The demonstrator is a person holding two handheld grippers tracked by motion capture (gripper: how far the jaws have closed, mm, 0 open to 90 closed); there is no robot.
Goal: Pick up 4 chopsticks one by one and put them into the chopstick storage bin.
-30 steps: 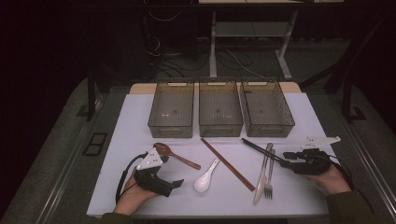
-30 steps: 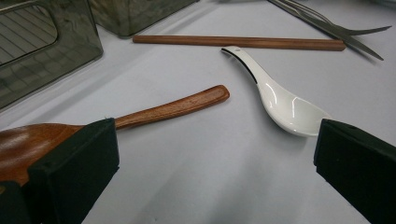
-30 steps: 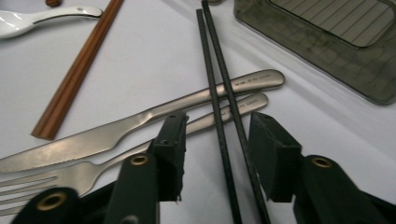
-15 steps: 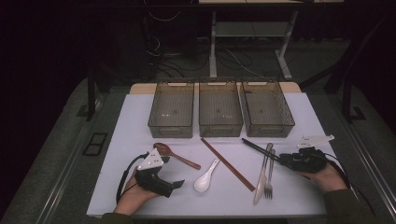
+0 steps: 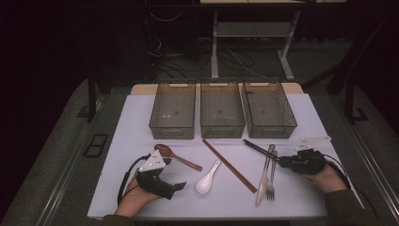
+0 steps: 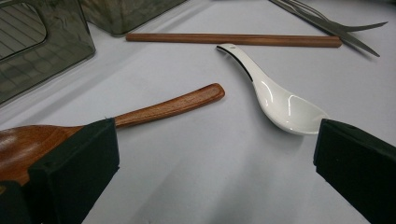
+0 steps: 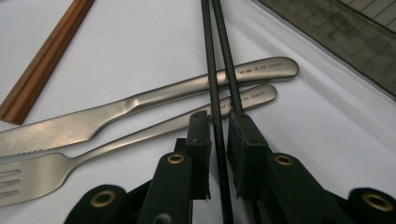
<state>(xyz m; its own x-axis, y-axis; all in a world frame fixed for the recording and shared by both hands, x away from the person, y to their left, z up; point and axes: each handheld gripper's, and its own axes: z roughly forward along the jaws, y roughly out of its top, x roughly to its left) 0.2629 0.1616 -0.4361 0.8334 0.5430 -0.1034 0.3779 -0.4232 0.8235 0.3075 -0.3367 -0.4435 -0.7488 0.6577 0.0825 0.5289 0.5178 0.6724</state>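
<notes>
Black chopsticks (image 7: 218,88), thin and ridged, are pinched at one end by the right gripper (image 7: 218,140) near the table's (image 5: 117,155) right edge, their long axis running toward the bins (image 5: 269,110) across the steel knife (image 7: 140,105) and fork (image 7: 140,133). The left gripper (image 6: 210,158) is held wide near the front edge, between a wooden spoon (image 6: 154,109) and a white spoon (image 6: 275,100), with bare table ahead.
</notes>
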